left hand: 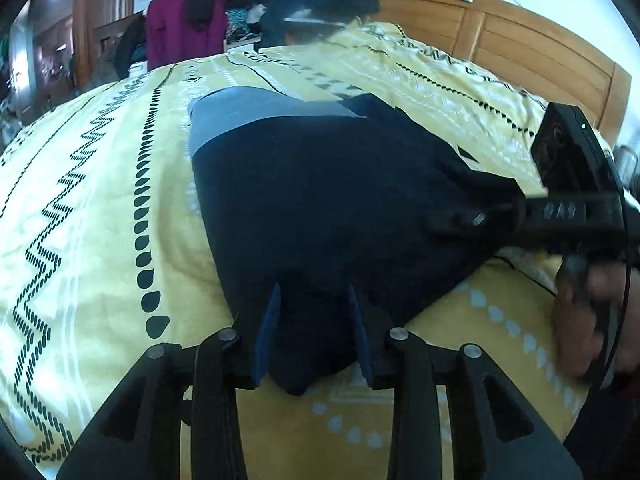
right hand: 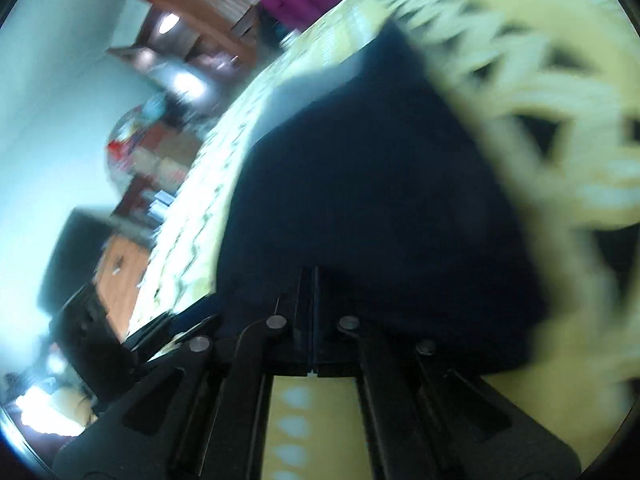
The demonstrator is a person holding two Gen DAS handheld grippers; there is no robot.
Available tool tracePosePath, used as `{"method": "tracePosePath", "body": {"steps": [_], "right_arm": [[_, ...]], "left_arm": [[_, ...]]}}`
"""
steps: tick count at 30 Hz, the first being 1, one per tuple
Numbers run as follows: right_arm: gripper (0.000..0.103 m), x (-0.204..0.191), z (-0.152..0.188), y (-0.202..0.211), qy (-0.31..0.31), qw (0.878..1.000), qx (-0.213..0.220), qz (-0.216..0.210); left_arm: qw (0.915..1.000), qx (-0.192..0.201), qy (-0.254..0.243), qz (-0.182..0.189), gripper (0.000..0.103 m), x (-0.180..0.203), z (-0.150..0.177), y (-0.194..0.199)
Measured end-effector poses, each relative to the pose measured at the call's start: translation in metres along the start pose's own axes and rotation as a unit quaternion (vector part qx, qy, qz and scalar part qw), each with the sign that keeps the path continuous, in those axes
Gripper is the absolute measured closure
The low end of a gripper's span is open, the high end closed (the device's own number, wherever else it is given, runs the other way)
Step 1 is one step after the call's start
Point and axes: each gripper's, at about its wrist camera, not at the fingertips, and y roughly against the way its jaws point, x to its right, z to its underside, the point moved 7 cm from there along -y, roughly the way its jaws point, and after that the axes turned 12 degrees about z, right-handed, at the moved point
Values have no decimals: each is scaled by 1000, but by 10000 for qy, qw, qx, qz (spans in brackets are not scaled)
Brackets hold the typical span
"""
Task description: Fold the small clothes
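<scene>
Two grippers on garment (left hand: 320, 200), spread on quilt (left hand: 100, 200). Left (left hand: 314, 332) agape, straddling near hem, gripping nothing. Right (right hand: 311, 320) clamped tight on corner. Risk: one-sided pull skewing fold, bunching cloth.

No words, labels, brand names or numbers can be read in either view. The yellow bedspread (left hand: 100, 208) carries only woven zigzags, dots and diamonds, not letters. The black device (left hand: 560, 152) at the right edge of the left wrist view shows a small green light but no legible marking.
</scene>
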Motion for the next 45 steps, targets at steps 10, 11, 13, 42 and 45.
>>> {"method": "tracePosePath", "body": {"steps": [10,11,13,42,45], "right_arm": [[60,26,-4,60,263,9947,344,934],[35,16,1,69,567,9910,469,1119],[20,-5,18,83,1222,9788,668,1500],[0,11,80,34,1906,9342,-437,2983],[0,11,79,33,1882,9352,-449,2967]], "left_arm": [[9998,-113,171,35,53,-4,-1,9],[9997,-115,202,3,47,-5,1,15],[9996,-101,242,-52,40,-8,6,28],[9688,-1098,1559,-1585,0,-70,64,38],[9711,-892,1572,-1561,0,-77,60,35]]}}
